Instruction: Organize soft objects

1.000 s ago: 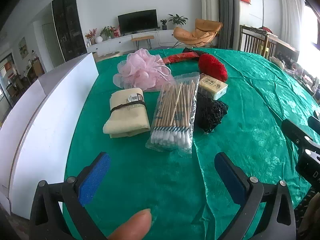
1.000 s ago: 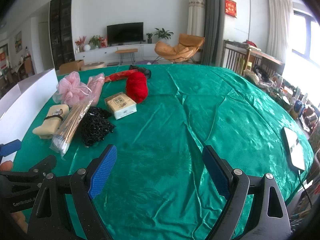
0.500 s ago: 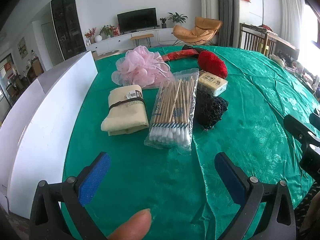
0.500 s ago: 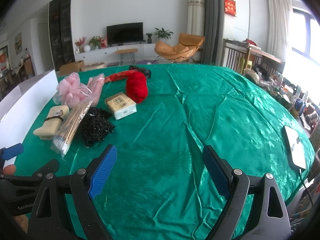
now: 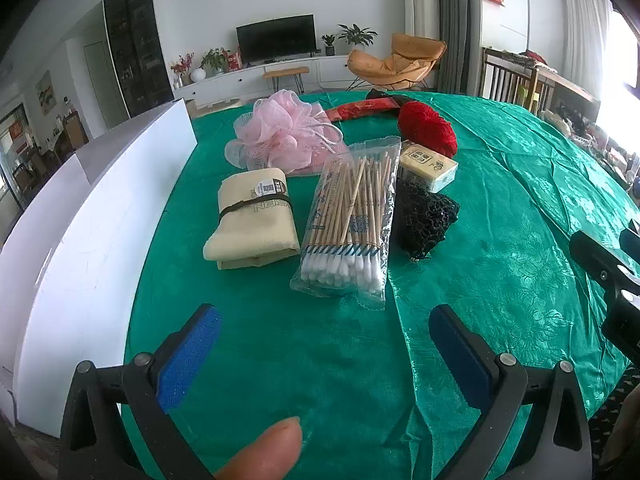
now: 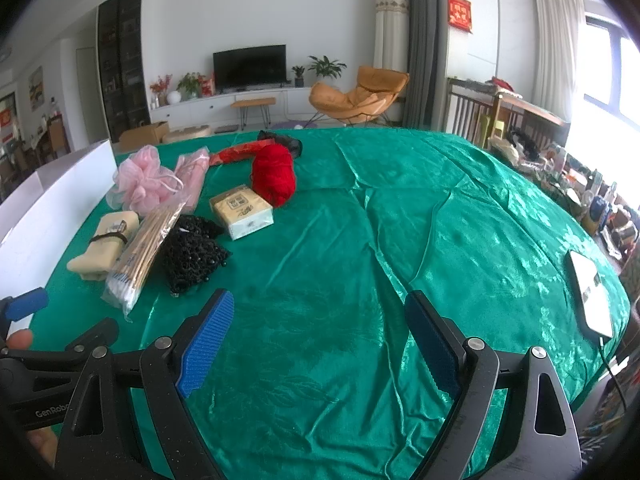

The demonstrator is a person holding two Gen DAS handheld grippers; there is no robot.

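Note:
On the green tablecloth [image 5: 500, 216] lies a cluster: a folded cream cloth [image 5: 252, 216] with a dark band, a bag of cotton swabs [image 5: 352, 220], a black mesh bundle [image 5: 424, 216], a pink bath pouf [image 5: 280, 136], a red yarn ball [image 5: 428, 128] and a tissue pack [image 5: 428, 164]. My left gripper [image 5: 324, 344] stands open, short of the swab bag, nothing between its blue pads. My right gripper [image 6: 320, 336] is open over bare cloth, right of the black mesh bundle [image 6: 192, 252] and swab bag [image 6: 140, 256]. The red yarn ball [image 6: 274, 176] lies farther back.
A white box [image 5: 88, 224] runs along the table's left edge. A red and black item [image 5: 368, 106] lies behind the yarn. A white tablet-like device [image 6: 592, 292] rests near the right edge. A person's thumb [image 5: 264, 452] shows at the bottom. Living-room furniture stands beyond.
The left gripper has edged slightly forward toward the cluster, so the items sit a little nearer. The right gripper has barely moved. Both stay open.

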